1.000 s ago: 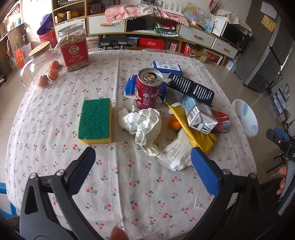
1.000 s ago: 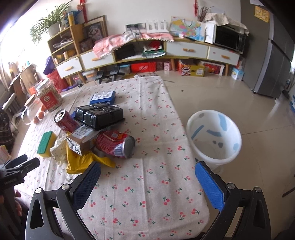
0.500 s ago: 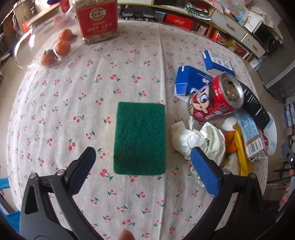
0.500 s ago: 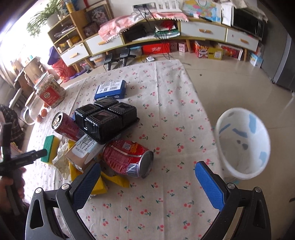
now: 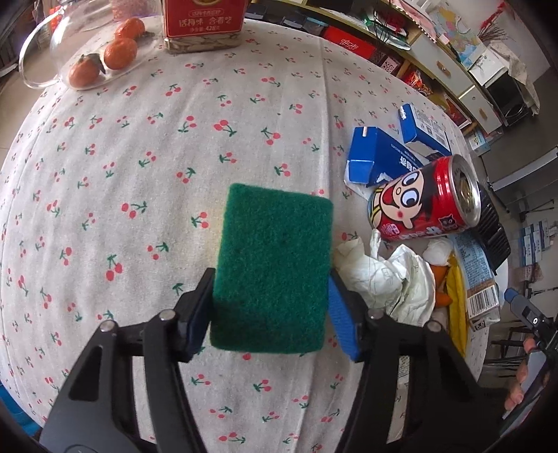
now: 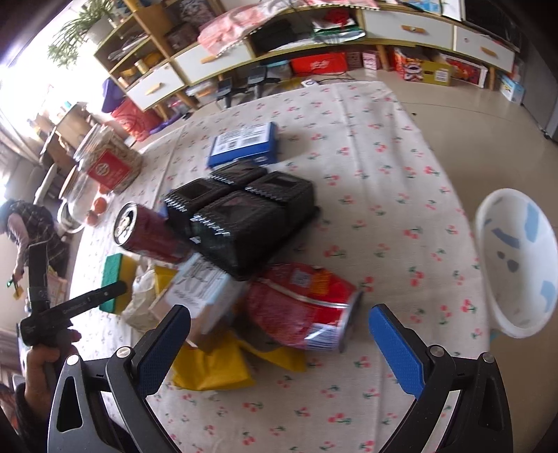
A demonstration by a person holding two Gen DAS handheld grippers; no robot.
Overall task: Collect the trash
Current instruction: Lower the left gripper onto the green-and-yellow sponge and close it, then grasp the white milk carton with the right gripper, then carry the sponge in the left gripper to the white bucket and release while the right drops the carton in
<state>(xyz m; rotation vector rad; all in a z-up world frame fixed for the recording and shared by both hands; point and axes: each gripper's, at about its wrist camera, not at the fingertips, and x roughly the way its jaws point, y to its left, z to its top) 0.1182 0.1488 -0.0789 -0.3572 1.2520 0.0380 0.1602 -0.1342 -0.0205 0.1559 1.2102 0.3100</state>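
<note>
My left gripper is shut on a green sponge, its pads against the sponge's two long sides on the cherry-print tablecloth. The sponge also shows in the right wrist view. My right gripper is open and empty, hovering just before a crushed red can. The trash pile holds a red cartoon can, crumpled white paper, a yellow wrapper, a carton, a black plastic tray and blue boxes.
A white bin stands on the floor off the table's right edge. A seed jar and a glass dish with oranges sit at the far side. Shelves and drawers line the wall behind.
My left gripper has moved forward over the sponge and closed on it. My right gripper has moved closer to the crushed can and stays open.
</note>
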